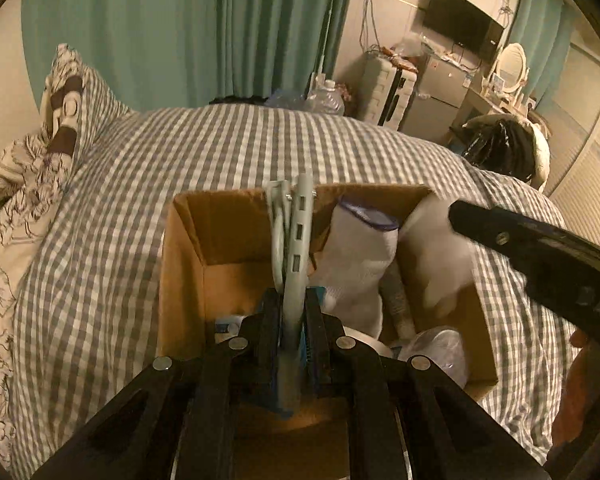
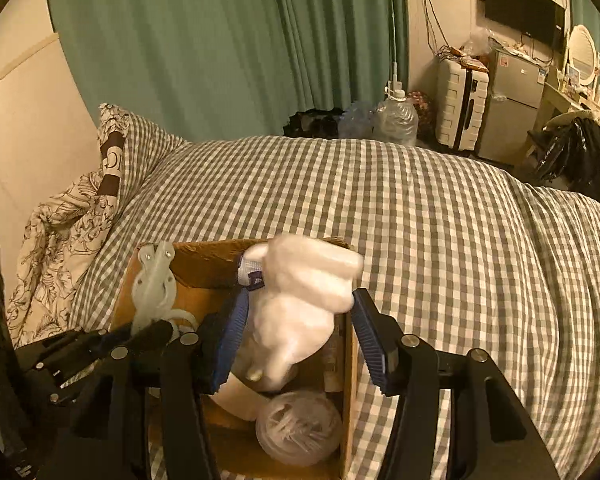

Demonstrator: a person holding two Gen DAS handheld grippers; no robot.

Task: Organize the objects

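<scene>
An open cardboard box (image 1: 184,280) sits on the checked bed; it also shows in the right wrist view (image 2: 204,258). My left gripper (image 1: 294,304) is shut on a pale grey-green plastic clip hanger (image 1: 296,232) and holds it upright over the box; the hanger shows in the right wrist view (image 2: 154,284) too. My right gripper (image 2: 298,320) is open above the box's right side, and a blurred white soft item (image 2: 304,276) hangs loose between its fingers. A white sock (image 1: 356,264) lies inside the box.
The box also holds a clear round container (image 2: 300,428) and a tape roll (image 1: 364,340). The grey checked duvet (image 2: 420,220) covers the bed, with pillows (image 2: 112,152) at the left. Water bottles (image 2: 394,120), a suitcase (image 2: 460,108) and a fridge (image 2: 512,104) stand beyond the bed.
</scene>
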